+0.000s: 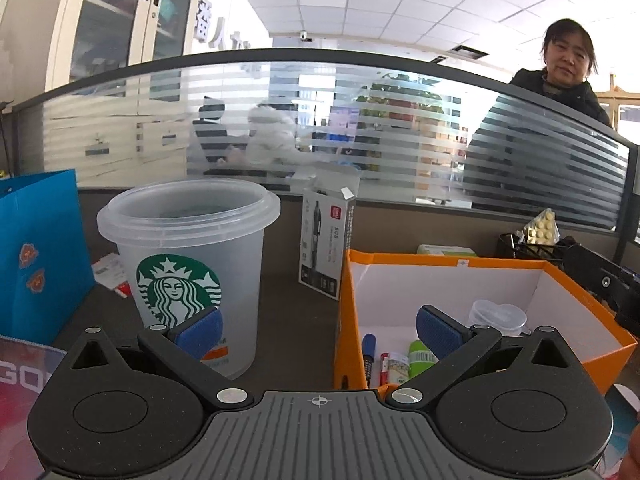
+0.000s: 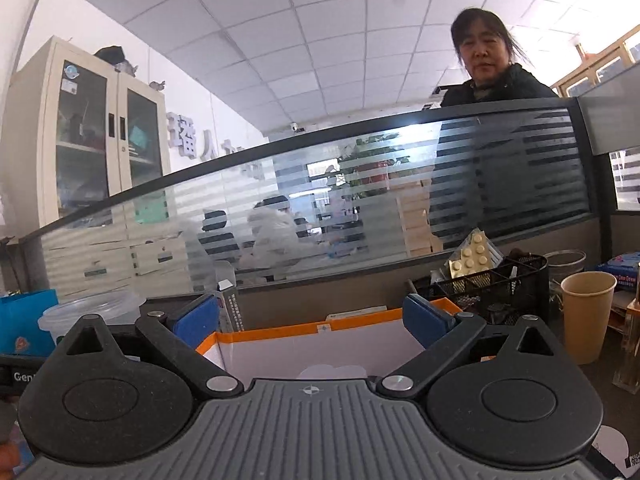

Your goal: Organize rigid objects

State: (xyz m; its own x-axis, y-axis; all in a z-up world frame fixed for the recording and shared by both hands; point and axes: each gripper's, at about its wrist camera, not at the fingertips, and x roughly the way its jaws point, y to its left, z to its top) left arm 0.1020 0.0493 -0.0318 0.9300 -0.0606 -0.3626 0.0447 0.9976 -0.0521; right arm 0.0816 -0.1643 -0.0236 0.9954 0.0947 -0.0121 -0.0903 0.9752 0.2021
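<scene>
This was an office. A striped glass desk divider (image 1: 360, 128) stood at 12 o'clock, a tall glass-door cabinet (image 2: 84, 140) at 10 o'clock, under white ceiling tiles (image 2: 300, 40).

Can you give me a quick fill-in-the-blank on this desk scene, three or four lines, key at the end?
1. The clear plastic cup carries a green ____ logo.
2. The blue marker lies inside the ____ box.
3. The left gripper has its jaws ____, holding nothing.
4. The blister pack of pills sticks up out of the black ____ organizer.

Missing words: Starbucks; orange; open; mesh
</scene>
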